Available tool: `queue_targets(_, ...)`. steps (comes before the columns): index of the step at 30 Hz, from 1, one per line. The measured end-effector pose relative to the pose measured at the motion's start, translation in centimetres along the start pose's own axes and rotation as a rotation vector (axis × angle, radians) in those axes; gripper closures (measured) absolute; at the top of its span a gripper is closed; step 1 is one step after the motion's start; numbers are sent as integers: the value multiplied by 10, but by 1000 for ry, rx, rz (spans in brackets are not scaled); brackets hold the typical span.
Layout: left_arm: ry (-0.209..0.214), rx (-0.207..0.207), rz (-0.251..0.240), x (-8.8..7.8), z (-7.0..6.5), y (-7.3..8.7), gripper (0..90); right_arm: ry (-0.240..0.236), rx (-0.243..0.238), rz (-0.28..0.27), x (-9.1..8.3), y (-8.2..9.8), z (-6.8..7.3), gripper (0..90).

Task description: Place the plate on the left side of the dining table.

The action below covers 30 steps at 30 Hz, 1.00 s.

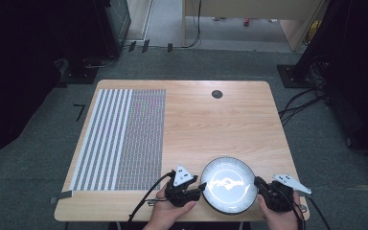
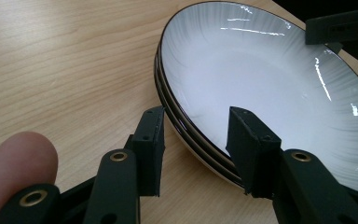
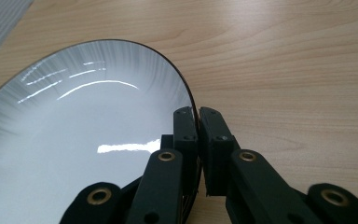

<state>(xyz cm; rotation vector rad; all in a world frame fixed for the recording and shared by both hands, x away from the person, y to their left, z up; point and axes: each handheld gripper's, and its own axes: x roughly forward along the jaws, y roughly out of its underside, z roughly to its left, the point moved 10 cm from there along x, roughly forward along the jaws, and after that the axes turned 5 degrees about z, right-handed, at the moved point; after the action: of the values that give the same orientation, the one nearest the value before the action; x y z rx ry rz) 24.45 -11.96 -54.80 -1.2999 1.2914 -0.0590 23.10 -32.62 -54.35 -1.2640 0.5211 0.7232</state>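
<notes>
right gripper (image 3: 198, 116) clamps the plate (image 3: 74, 140) rim, left gripper (image 2: 196, 135) open astride the stacked edge, table (image 1: 211, 120) bare beyond

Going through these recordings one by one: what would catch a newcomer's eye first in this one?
The glossy white plates, a stack with dark rims at the near edge of the wooden table, flanked by both hand-held tongs. The right tongs are clamped on the top plate's rim, while the left tongs stand open astride the stack's opposite edge. Next comes the striped grey mat covering the table's left side.
</notes>
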Motion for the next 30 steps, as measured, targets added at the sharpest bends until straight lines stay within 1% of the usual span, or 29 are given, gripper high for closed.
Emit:
queue_targets(3,6,5,5,1,-3,1,566,37,-30,8,4,3,2,838)
queue_targets(5,7,6,8,2,-3,1,563,49,-29,6,4,3,2,843)
queue_targets(7,6,5,7,2,-3,1,559,49,-8,-12,2,0,2,870)
queue_targets(9,4,1,4,1,-2,0,558,48,7,-24,0,-2,2,878)
queue_targets(13,4,-4,0,0,-1,-1,557,47,-4,-25,0,-2,2,882)
queue_targets(15,4,-4,-1,0,-1,-1,557,38,0,-35,-2,-4,1,900)
queue_targets(19,4,-3,-3,-1,-1,-1,555,50,-18,-40,-2,-5,2,900)
queue_targets(22,2,-1,-7,-2,-1,-2,554,43,-12,-39,-1,-5,1,900)
queue_targets(24,2,-5,-11,-3,0,-3,553,27,-5,-38,-2,-5,1,900)
queue_targets(27,0,-9,-15,-4,1,-4,553,28,-10,-41,-2,-5,0,900)
queue_targets(30,1,-10,-17,-4,2,-4,553,27,-3,-56,-6,-9,-3,900)
